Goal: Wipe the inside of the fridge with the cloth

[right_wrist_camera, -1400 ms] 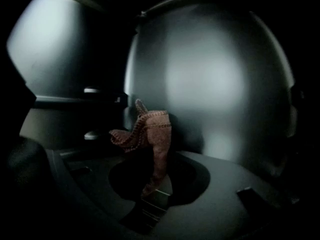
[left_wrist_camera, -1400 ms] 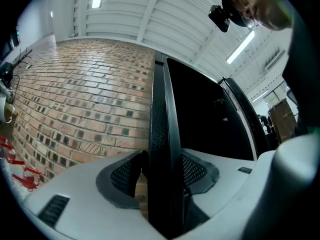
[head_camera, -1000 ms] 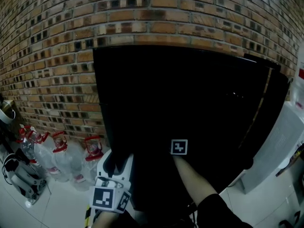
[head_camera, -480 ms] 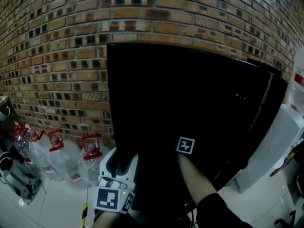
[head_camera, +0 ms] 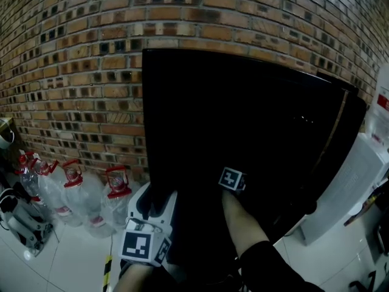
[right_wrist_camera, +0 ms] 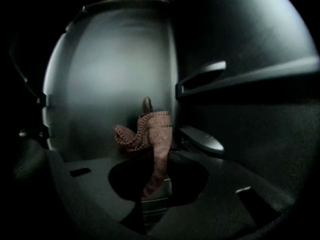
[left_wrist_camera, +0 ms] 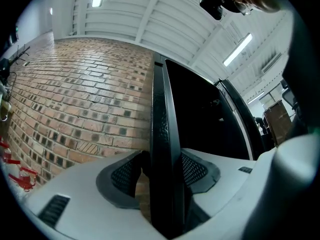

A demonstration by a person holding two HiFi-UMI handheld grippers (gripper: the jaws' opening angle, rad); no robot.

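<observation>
The black fridge (head_camera: 243, 114) stands against a brick wall, its inside dark in the head view. My right gripper (right_wrist_camera: 152, 169) is inside it, shut on a brownish-pink cloth (right_wrist_camera: 150, 129) that sticks up against the grey inner wall (right_wrist_camera: 110, 84). In the head view only its marker cube (head_camera: 231, 179) and the forearm show. My left gripper (left_wrist_camera: 160, 171) straddles the black door edge (left_wrist_camera: 162, 134). Its jaws have just been opening, and a gap shows between the left pad (left_wrist_camera: 122, 174) and the door. The same left gripper (head_camera: 155, 201) sits at the fridge's lower left corner.
Several large water bottles with red caps (head_camera: 73, 193) stand on the floor left of the fridge. A white appliance (head_camera: 352, 187) stands to the right. Shelf rails (right_wrist_camera: 200, 76) jut from the fridge's inner right wall. Brick wall (head_camera: 73, 72) behind.
The right gripper's marker cube has shifted left across the fridge opening and turned. The left gripper has stayed at the door edge. The view has shifted slightly.
</observation>
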